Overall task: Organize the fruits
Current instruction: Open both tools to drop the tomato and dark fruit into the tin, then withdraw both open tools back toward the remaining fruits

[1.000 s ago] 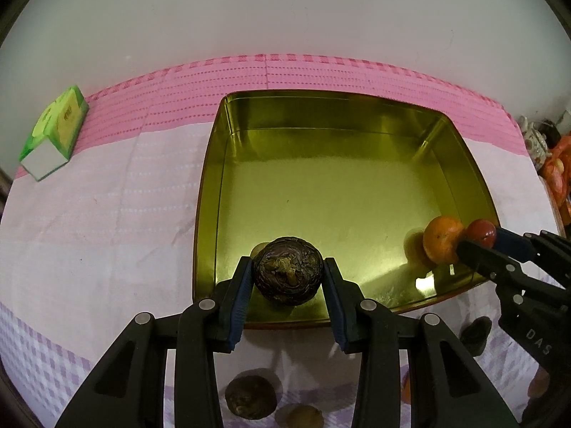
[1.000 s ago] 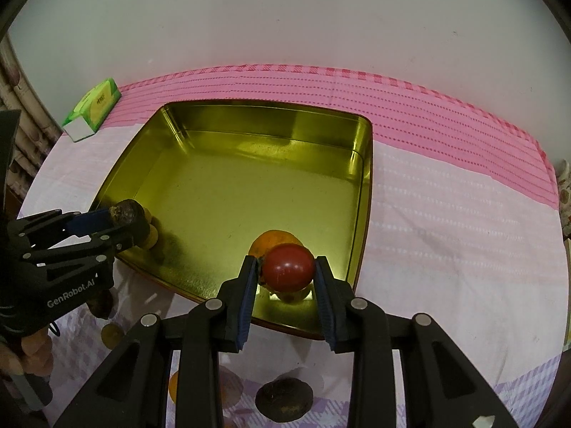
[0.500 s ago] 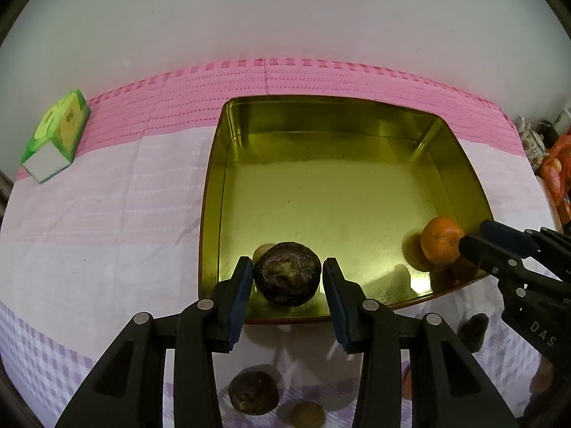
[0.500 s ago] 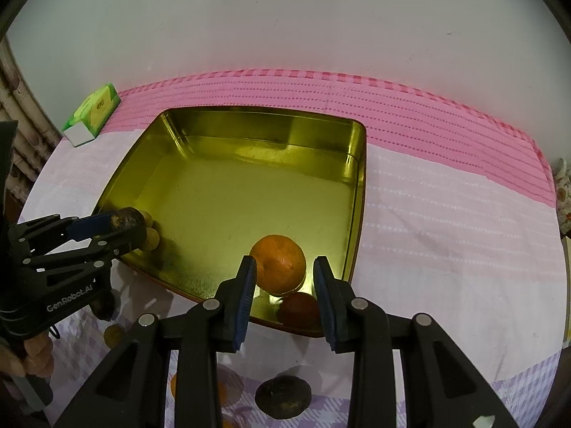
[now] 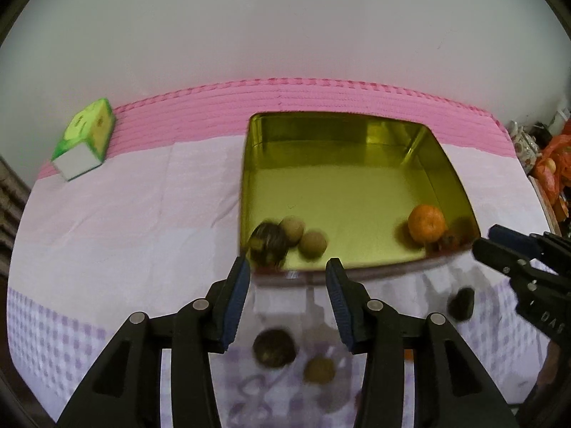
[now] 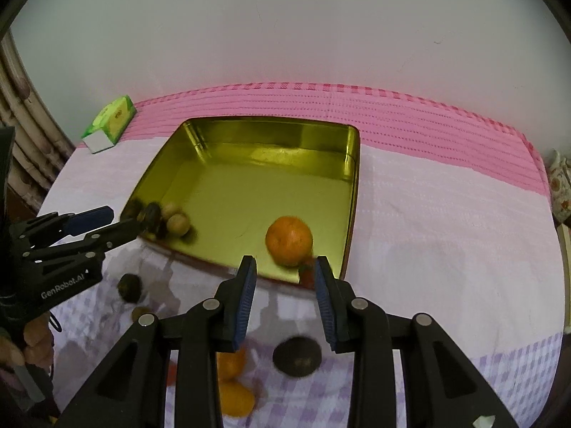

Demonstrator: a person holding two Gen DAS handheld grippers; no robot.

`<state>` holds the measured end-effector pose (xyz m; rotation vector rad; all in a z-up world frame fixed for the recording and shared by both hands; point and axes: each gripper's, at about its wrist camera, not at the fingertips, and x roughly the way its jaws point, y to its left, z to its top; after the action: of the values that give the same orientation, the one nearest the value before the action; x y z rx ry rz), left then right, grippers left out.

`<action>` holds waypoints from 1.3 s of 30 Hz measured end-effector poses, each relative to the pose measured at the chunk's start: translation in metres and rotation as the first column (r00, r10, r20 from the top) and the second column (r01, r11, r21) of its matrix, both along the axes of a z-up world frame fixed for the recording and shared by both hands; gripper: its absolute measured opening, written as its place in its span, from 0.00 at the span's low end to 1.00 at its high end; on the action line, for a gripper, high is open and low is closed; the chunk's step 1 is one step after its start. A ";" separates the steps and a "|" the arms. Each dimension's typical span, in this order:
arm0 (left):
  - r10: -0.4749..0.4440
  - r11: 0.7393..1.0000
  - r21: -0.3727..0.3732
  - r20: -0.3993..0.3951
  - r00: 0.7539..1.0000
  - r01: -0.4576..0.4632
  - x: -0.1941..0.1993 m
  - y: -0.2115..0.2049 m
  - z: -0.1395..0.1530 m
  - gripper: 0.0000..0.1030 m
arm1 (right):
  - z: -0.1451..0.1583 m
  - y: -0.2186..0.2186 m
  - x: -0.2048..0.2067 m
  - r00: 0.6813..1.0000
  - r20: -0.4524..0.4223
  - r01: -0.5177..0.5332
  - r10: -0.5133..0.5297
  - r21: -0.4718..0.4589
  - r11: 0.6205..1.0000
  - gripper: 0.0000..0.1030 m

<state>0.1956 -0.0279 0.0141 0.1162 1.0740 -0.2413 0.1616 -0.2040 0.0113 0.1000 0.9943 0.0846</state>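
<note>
Left view, left to right. Green cardboard tissue box (image 5: 84, 139) sits at the far left of the pink-and-white cloth on the desk (image 5: 125, 221), well apart from everything else. We see bare cloth from there to the gold square metal tray (image 5: 339, 132).

In the tray's near left corner lies a dark wrinkled round fruit (image 5: 267, 242), touching a tan round fruit (image 5: 292, 228), with a second tan fruit (image 5: 313, 243) just beside it.

Left gripper (image 5: 287, 285) hovers over the tray's near rim. Its fingers have just been opening. They stand moderately apart and hold nothing.

Below the fingers, loose on the cloth, are another dark fruit (image 5: 274, 347) and a small tan one (image 5: 318, 369). A third dark fruit (image 5: 460, 303) lies further right.

The middle and far half of the tray are bare floor, with walls all round. In the near right corner an orange mandarin (image 5: 426, 223) sits beside a small red fruit (image 5: 448, 240).

Right gripper (image 6: 285, 271) is just short of that corner. Its fingers show a narrow gap and grip nothing. The red fruit shows past the right-side finger, inside the tray.

In the right view, a dark fruit (image 6: 298, 356) and two blurred orange fruits (image 6: 233, 397) lie on the cloth beneath the gripper. We see open cloth to the right of the tray.
</note>
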 end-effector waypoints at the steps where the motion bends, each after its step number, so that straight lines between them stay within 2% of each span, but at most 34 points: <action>1: 0.003 1.000 0.004 -0.001 1.000 -0.003 -0.006 0.003 0.000 0.44 | 0.001 0.000 -0.005 1.000 -0.001 -0.002 0.002 -0.001 1.000 0.30; 11: 0.043 0.998 0.042 -0.075 0.996 -0.039 -0.077 0.035 -0.026 0.44 | -0.016 0.008 -0.078 0.999 -0.053 0.005 -0.004 0.006 1.000 0.30; 18: 0.034 0.998 0.061 -0.110 0.993 -0.027 -0.108 0.033 -0.035 0.44 | -0.029 0.022 -0.113 0.996 -0.085 -0.012 0.014 0.022 1.000 0.30; 22: 0.032 0.998 0.063 -0.092 0.995 -0.027 -0.110 0.031 -0.032 0.44 | -0.034 0.029 -0.115 0.995 -0.092 -0.032 0.034 0.025 0.999 0.30; 34: 0.037 0.998 0.053 -0.130 0.991 -0.030 -0.102 0.033 -0.042 0.44 | -0.056 0.052 -0.093 0.985 -0.150 -0.082 0.086 0.030 0.996 0.30; 37: 0.034 0.998 0.053 -0.132 0.991 -0.028 -0.102 0.033 -0.043 0.44 | -0.060 0.054 -0.089 0.984 -0.154 -0.083 0.086 0.022 0.996 0.36; 39: 0.034 0.998 0.052 -0.134 0.990 -0.027 -0.101 0.033 -0.044 0.44 | -0.062 0.056 -0.087 0.984 -0.157 -0.083 0.085 0.016 0.996 0.36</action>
<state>0.0944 0.0047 -0.0299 0.1303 1.2156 -0.1969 0.0750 -0.1483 -0.0506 0.0736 1.1564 0.1605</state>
